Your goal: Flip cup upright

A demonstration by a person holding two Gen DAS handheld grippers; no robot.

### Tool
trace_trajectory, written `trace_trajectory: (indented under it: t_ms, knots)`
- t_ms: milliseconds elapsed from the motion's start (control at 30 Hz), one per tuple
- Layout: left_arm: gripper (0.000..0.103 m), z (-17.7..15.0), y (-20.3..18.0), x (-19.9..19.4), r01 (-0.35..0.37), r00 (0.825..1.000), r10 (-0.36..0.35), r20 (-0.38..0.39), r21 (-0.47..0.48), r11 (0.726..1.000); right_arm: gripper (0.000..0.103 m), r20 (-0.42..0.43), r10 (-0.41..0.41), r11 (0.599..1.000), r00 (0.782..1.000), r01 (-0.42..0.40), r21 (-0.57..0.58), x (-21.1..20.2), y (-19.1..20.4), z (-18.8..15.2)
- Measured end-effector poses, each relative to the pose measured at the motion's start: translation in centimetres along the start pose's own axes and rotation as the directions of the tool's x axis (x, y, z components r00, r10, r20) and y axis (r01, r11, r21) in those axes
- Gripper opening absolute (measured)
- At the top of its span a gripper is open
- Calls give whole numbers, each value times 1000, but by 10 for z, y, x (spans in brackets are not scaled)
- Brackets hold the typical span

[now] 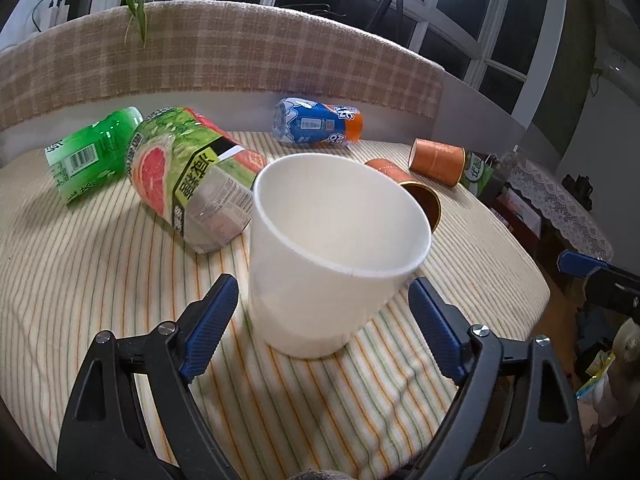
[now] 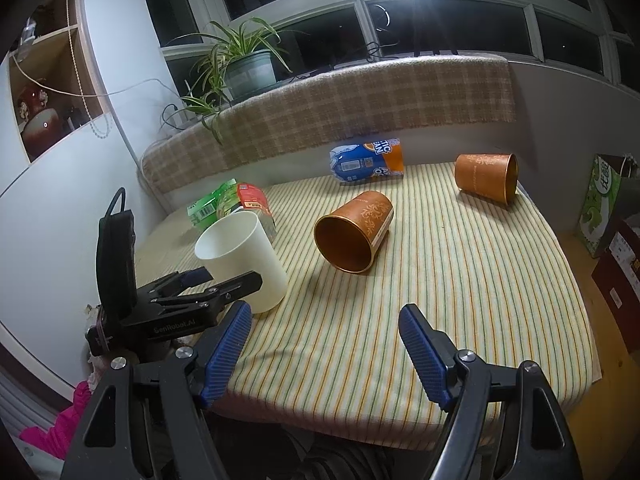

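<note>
The white cup (image 1: 332, 256) stands mouth-up on the striped cloth (image 1: 100, 280), near the table's left side, right between the left gripper (image 1: 324, 300) fingers — spread wide, pads clear of its wall on both sides. The right gripper (image 2: 326, 336) hangs over the near edge, fingers parted and grasping nothing. Beyond it an orange cup (image 2: 354, 236) lies on its side, mouth toward us; a second orange cup (image 2: 486, 178) lies farther back — bottles are scattered behind the white cup.
</note>
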State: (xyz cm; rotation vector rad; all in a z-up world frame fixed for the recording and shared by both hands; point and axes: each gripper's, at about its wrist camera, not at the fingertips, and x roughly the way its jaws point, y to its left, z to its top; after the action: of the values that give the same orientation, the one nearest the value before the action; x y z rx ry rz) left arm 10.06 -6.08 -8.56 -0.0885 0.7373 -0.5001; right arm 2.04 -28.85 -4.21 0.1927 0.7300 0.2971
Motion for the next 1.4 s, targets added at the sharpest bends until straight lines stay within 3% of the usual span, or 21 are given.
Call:
trace_trajectory:
  t_ms: [333, 467, 567, 733, 867, 933, 1033, 1133, 1400]
  knots:
    - [90, -23, 15, -24, -65, 998, 65, 5, -4, 998, 79, 1, 20, 1000, 1000, -20, -23, 8, 9, -3]
    - [90, -30, 23, -46, -121, 991, 123, 48, -30, 992, 79, 12, 21, 999, 1000, -21, -35, 12, 17, -3]
    - [90, -26, 24, -73, -179, 974, 187, 131, -70, 981, 79, 43, -4, 998, 999, 7, -59, 11, 22, -3]
    - [90, -15, 8, -116, -273, 919, 287, 269, -92, 958, 86, 111, -58, 995, 992, 67, -75, 9, 31, 0]
    - [91, -8, -3, -134, -312, 885, 323, 334, -87, 946, 90, 180, -87, 994, 980, 97, -51, 2, 33, 5]
    - [103, -6, -8, -142, -317, 875, 328, 355, -92, 944, 95, 212, -99, 993, 972, 110, -40, -2, 33, 8]
    - [103, -4, -13, -151, -331, 855, 347, 387, -109, 937, 103, 250, -114, 992, 961, 124, -27, -7, 34, 10]
    - [103, -3, -15, -155, -347, 845, 363, 393, -114, 931, 103, 277, -137, 987, 951, 153, -37, -10, 37, 11]
    - [103, -5, -17, -158, -358, 840, 372, 396, -112, 927, 103, 300, -146, 985, 943, 165, -40, -12, 41, 10]
